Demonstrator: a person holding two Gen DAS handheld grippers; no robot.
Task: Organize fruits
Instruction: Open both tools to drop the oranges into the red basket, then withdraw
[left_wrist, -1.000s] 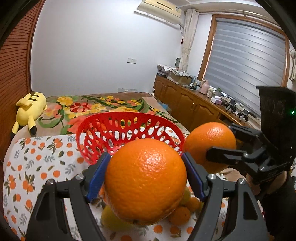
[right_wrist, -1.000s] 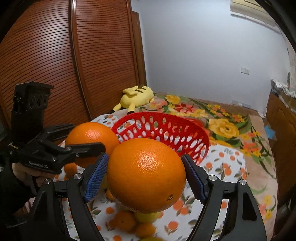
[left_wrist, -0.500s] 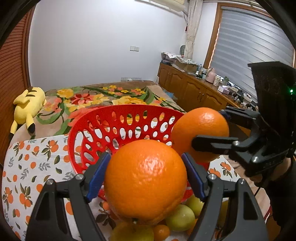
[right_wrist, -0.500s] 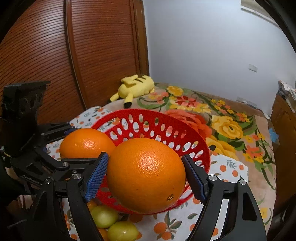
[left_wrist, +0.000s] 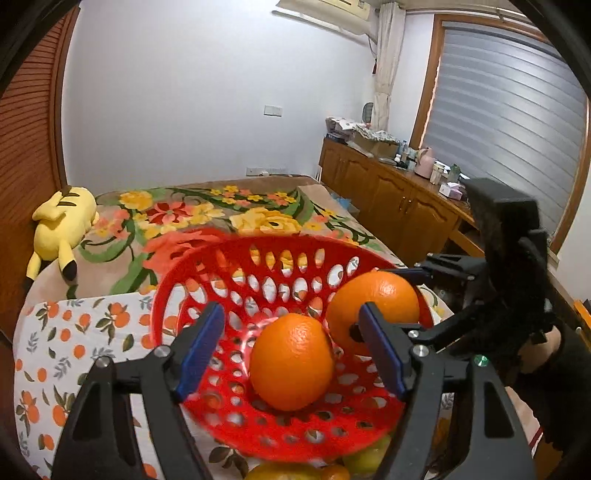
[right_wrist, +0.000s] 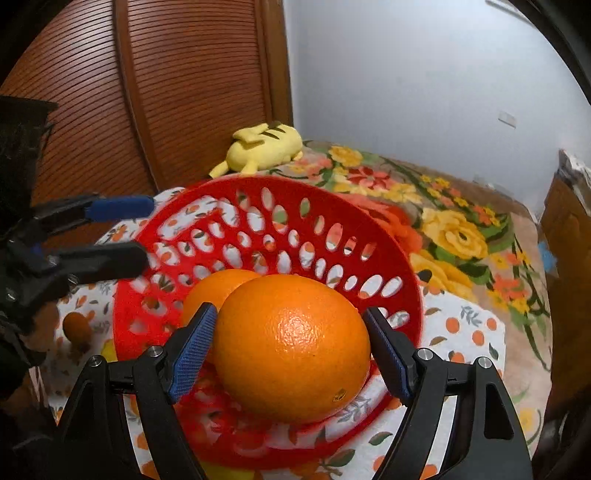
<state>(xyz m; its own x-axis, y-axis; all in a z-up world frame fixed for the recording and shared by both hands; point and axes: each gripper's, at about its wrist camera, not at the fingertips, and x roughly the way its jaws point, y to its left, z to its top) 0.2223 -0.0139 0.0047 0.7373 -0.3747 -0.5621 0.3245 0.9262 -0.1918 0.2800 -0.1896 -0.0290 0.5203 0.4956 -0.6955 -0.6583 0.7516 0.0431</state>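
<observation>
Orange number one (left_wrist: 291, 362) lies in the basket (left_wrist: 258, 243) below my released left tool (left_wrist: 291, 350), my right tool (right_wrist: 290, 347) grasps another orange (right_wrist: 291, 347) over it, small fruits (left_wrist: 365, 458) wait beneath.

My left claw (left_wrist: 291, 358) hides part of the red basket (left_wrist: 236, 266), and the green and yellow fruit (left_wrist: 364, 456) under its rim is cut off by the bottom edge. The big orange (right_wrist: 291, 347) covers most of the orange (right_wrist: 218, 286) behind it.

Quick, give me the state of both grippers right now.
Left gripper: open, holding nothing; an orange lies in the red basket beyond it.
Right gripper: closed on the other orange.
</observation>
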